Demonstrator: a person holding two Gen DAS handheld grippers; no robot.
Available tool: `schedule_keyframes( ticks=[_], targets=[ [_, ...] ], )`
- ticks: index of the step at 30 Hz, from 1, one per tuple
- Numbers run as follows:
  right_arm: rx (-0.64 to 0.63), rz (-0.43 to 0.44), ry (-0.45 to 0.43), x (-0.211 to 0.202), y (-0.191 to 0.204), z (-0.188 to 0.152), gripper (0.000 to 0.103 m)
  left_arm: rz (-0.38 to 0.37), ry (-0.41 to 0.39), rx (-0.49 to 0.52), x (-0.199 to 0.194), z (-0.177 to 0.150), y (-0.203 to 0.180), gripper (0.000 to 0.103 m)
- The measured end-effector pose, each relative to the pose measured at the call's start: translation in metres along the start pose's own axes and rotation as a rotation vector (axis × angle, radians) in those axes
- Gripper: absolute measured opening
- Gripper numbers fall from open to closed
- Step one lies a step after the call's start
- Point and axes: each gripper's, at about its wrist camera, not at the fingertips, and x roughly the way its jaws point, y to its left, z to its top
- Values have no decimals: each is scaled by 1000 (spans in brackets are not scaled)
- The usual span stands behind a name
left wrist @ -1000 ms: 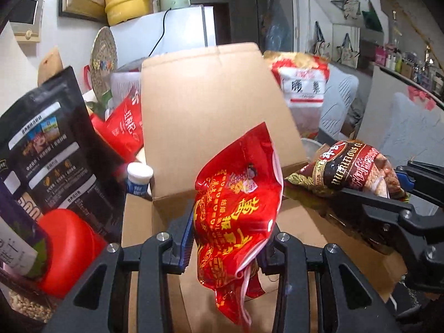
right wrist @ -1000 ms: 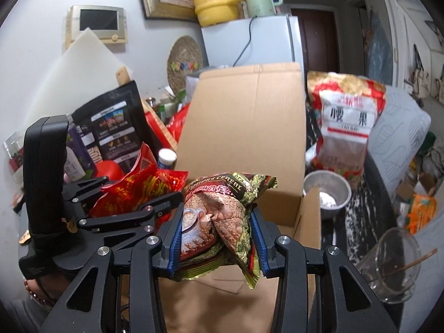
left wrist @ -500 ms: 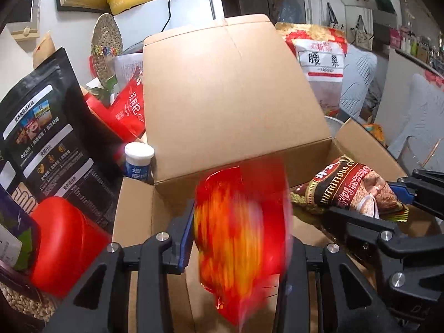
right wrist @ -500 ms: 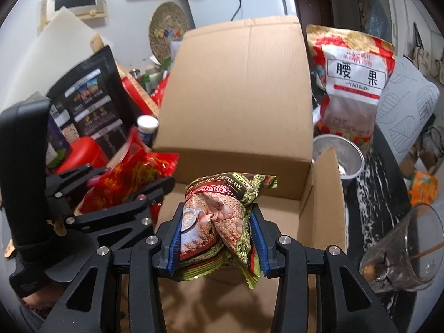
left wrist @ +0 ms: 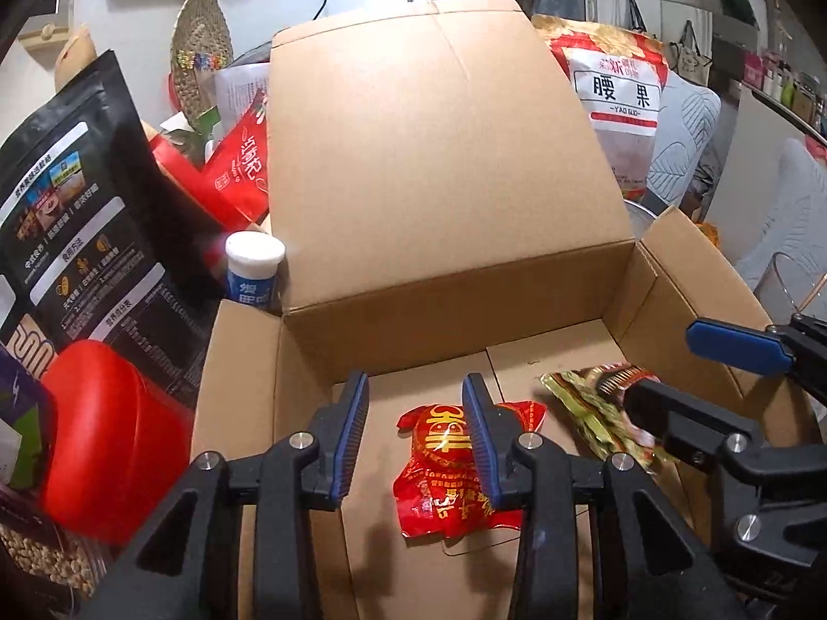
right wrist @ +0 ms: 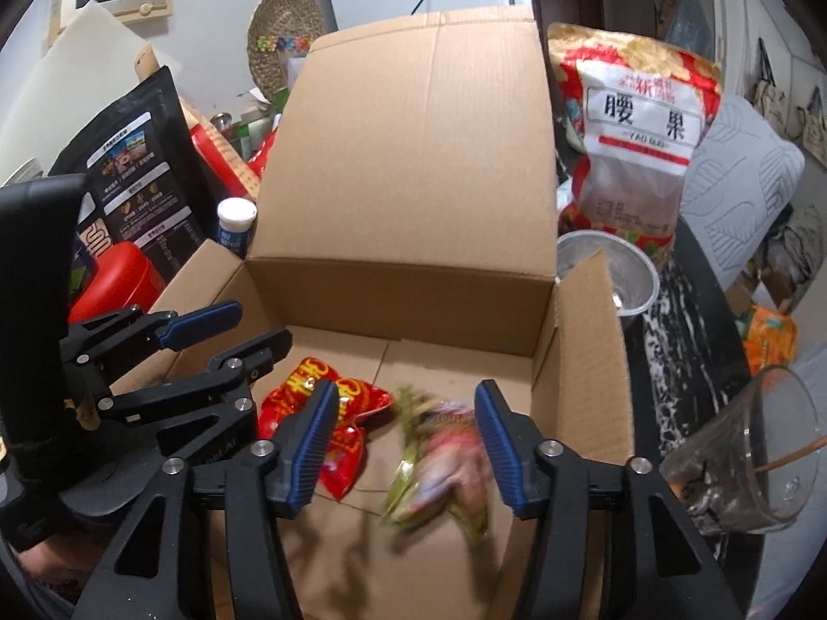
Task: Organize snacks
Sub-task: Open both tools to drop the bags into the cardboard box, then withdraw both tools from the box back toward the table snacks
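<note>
Both snack packets have left the tongs since a second ago: the red packet (left wrist: pixel 455 470), then pinched upright in the left gripper (left wrist: pixel 416 423), now lies flat on the floor of the cardboard box (left wrist: pixel 687 279), and the green-and-brown packet (right wrist: pixel 439 460), then clamped in the right gripper (right wrist: pixel 406 439), now shows as a blur low in the box between that gripper's blue pads.

The left gripper stands narrowly parted and grips nothing; in its own view the red packet lies below and beyond it, partly behind the right-hand finger, at lower centre of the frame. The right gripper's jaws are opening, spread wider than the left's; the green-and-brown packet sits between them but the pads do not press on it. In the left wrist view that packet lies at lower right, just beside the red one, partly hidden by the right gripper's black frame.

Around the tongs, the box's tall back flap fills the upper centre of both views. At the left of the frames stand a black pouch (left wrist: pixel 77 237) with white panels, a red tub (left wrist: pixel 108 439) below it, and a small white-capped bottle (left wrist: pixel 253 274) just beside the box's left wall. At upper right a large red-and-white cashew bag (right wrist: pixel 641 139) stands behind the box, with a metal bowl (right wrist: pixel 615 268) below it and a clear glass (right wrist: pixel 749 454) at the right wrist view's lower right.
</note>
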Motion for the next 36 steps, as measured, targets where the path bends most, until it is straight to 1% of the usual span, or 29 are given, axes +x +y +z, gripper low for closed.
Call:
schedule_keyframes(
  ticks=[5,9,13,21,24,29,36],
  targets=[
    [-1,-6,-16,-8,0,1,56,6,-29,-1,-12,2,-1,37],
    [6,-10,-40,-21,1,1,56,-1,-53,-14,-30,2,0,37],
    [-9,-24,-61,-37,7,0,56,11,-82,-7,-50,4,0,37],
    [-43,-34,-148,-93,26,-7,56,1,-150,-7,-110,-2,-1,37],
    [-49,-36,-176,-111,32,-11,56,8,-182,-2,-133,-5,-3,37],
    [-57,-46,-222,-143,40,-20,56,12,-215,-6,-163,-11,-2,37],
    [-71,-54,-264,-181,52,-36,56,-12,-244,-6,-199,-27,-2,38]
  ],
)
